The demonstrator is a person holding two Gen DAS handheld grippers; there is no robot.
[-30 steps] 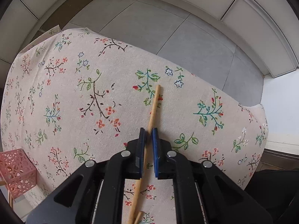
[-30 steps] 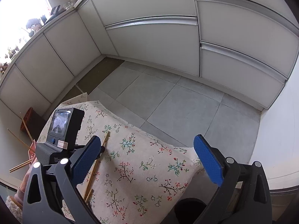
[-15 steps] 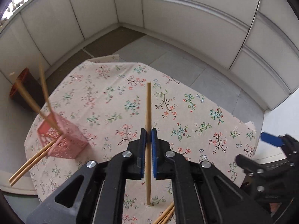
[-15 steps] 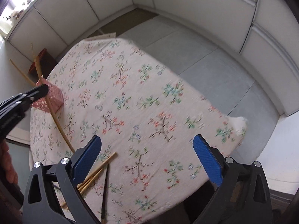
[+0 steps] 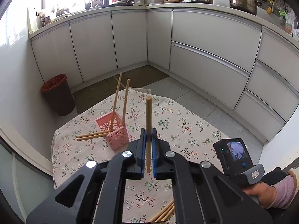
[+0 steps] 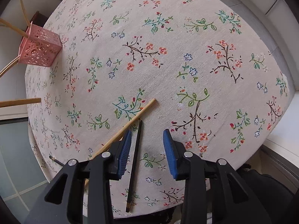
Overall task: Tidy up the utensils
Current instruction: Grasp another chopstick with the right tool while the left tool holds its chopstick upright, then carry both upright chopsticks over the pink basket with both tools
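- Our left claw is clamped on a wooden chopstick, pointing up at frame centre.
- Left of it sits the pink basket with chopsticks inside.
- Our right claw is wide, straddling a black chopstick on the tablecloth, bottom centre.
- Another wooden stick lies just left of it.

Floral-cloth table: wide bare stretch across the middle and far side, open for a pass. Pink perforated plastic basket stands near the left edge, with two wooden chopsticks sticking up out of it and two more lying against its left side, so that edge is cluttered. Near edge: black chopstick lies between the right gripper jaws, light wooden chopstick just left of it, under the left pad.
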